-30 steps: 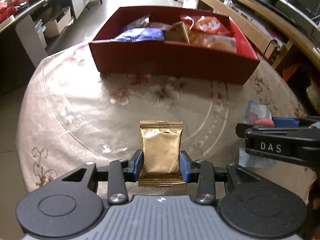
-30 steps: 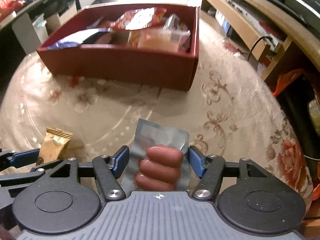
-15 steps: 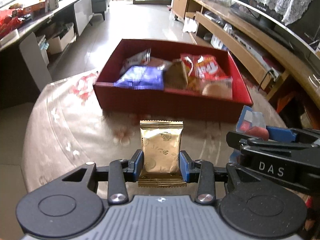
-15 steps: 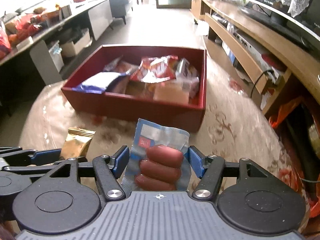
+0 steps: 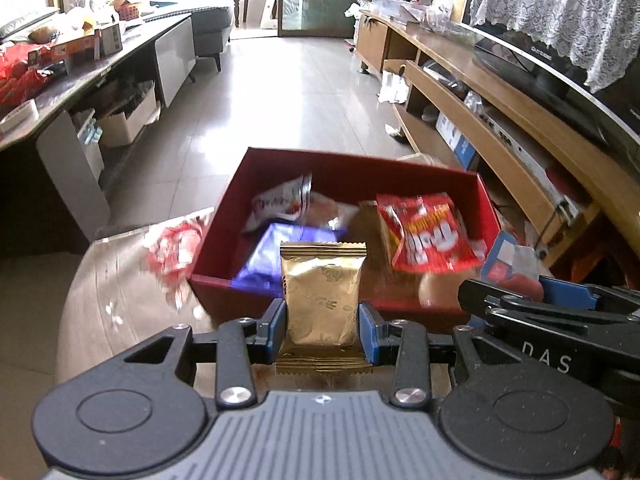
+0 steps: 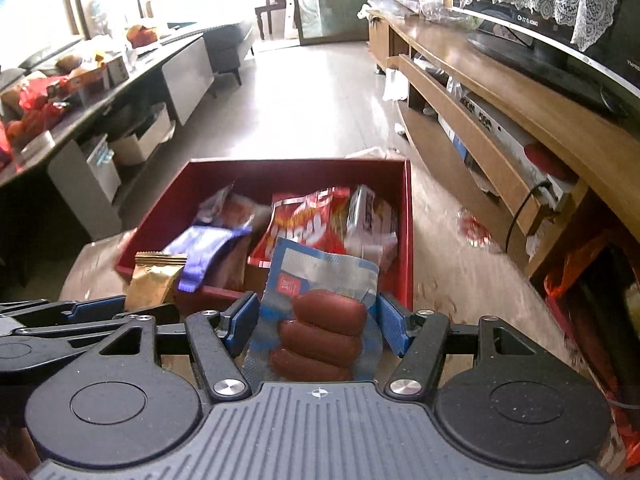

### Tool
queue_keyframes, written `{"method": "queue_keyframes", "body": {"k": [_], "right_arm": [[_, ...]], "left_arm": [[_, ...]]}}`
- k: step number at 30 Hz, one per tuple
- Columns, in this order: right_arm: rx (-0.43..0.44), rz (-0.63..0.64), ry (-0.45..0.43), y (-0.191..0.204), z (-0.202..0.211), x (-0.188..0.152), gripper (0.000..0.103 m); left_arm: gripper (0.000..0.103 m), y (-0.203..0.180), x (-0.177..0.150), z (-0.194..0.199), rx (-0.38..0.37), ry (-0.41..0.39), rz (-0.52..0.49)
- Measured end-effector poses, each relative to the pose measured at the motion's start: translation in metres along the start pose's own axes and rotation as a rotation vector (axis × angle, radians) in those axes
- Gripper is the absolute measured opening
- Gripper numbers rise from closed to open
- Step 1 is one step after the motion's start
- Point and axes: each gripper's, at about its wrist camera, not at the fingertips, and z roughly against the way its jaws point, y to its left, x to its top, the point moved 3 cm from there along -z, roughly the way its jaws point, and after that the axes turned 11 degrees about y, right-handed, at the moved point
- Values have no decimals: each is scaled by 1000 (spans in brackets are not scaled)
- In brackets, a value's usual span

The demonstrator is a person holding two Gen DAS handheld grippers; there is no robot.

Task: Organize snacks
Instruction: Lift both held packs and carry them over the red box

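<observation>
My left gripper point(image 5: 322, 328) is shut on a gold foil snack packet point(image 5: 322, 296) and holds it upright in the air, just before the near wall of the red box point(image 5: 340, 168). My right gripper point(image 6: 316, 322) is shut on a sausage pack point(image 6: 320, 300) with a blue-and-silver top, also lifted before the box point(image 6: 408, 216). The box holds several snacks, among them a red bag point(image 5: 424, 232) and a purple-blue bag point(image 5: 280, 256). The right gripper shows at the right of the left wrist view point(image 5: 552, 316); the gold packet shows at the left of the right wrist view point(image 6: 154, 280).
The box stands on a round table with a floral cloth point(image 5: 132, 280). A long wooden TV bench point(image 6: 500, 120) runs along the right. A dark counter with clutter point(image 5: 60, 68) runs along the left. Tiled floor point(image 5: 288, 92) lies beyond the table.
Both grippers have risen from the table with their packets and moved toward the red box, which now sits lower and closer in both views.
</observation>
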Motion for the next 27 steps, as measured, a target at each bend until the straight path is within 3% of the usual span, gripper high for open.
{"method": "queue_keyframes", "body": {"k": [13, 27], "right_arm": [[3, -22, -11, -6, -32, 44, 70], [-13, -15, 13, -1, -60, 57, 70]], "left_arm": [[40, 0, 49, -35, 49, -15, 6], [40, 6, 61, -66, 76, 27, 16]]}}
